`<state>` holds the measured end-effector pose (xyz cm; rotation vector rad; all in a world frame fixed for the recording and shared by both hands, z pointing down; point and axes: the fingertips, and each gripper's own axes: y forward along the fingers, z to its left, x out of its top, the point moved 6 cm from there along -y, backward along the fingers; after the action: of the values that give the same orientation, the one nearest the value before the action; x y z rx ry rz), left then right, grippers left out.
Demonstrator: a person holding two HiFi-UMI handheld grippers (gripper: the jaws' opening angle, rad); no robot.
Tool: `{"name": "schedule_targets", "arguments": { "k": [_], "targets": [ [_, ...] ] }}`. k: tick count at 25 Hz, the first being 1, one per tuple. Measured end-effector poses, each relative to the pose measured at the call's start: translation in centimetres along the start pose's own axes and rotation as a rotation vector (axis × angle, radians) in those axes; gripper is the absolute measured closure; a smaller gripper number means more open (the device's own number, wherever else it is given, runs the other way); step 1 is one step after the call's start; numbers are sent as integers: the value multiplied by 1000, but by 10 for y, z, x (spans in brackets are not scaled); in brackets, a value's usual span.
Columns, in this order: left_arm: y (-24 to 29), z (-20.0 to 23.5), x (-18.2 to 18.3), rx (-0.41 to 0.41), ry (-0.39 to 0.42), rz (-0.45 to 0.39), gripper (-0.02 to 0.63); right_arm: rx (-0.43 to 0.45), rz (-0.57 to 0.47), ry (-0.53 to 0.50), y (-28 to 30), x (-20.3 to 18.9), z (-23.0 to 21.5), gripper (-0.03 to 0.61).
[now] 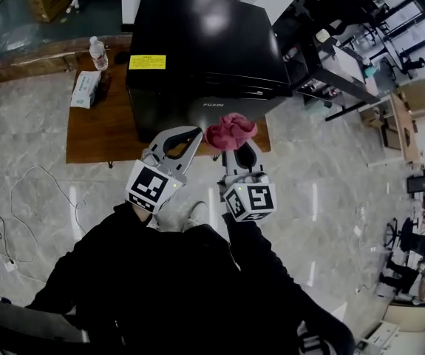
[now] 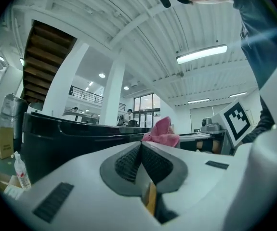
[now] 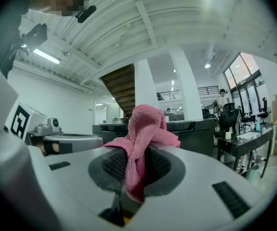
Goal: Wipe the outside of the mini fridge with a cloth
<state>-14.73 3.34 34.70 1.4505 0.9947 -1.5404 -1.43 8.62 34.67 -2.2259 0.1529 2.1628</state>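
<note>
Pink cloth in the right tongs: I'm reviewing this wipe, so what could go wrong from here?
The bunched pink terry cloth is pinched by one fold in the right tongs; dragging may pull it free. The empty, shut left tongs near the glossy black mini fridge could scrape it.

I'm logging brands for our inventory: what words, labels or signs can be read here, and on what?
"FUXIN", as best it reads: front edge of the black mini fridge.
Yellow sticker on the fridge top: print too small to read.
White-and-blue tissue pack on the wooden table: print blurred.
</note>
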Motion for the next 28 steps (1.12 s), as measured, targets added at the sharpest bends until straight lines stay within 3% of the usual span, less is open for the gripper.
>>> {"name": "schedule_targets", "arguments": {
  "k": [7, 14, 20, 28],
  "targets": [
    [80, -37, 13, -3, 6, -21, 609, -23, -14, 12, 2, 11, -93, 509],
    [133, -48, 0, 78, 1, 5, 609, 55, 4, 21, 28, -3, -141, 509],
    [153, -42, -40, 156, -10, 37, 609, 99, -31, -37, 37, -31, -151, 514],
    [164, -43, -132, 215, -31, 118, 609, 142, 124, -23, 49, -129, -159, 514]
  ]
}}
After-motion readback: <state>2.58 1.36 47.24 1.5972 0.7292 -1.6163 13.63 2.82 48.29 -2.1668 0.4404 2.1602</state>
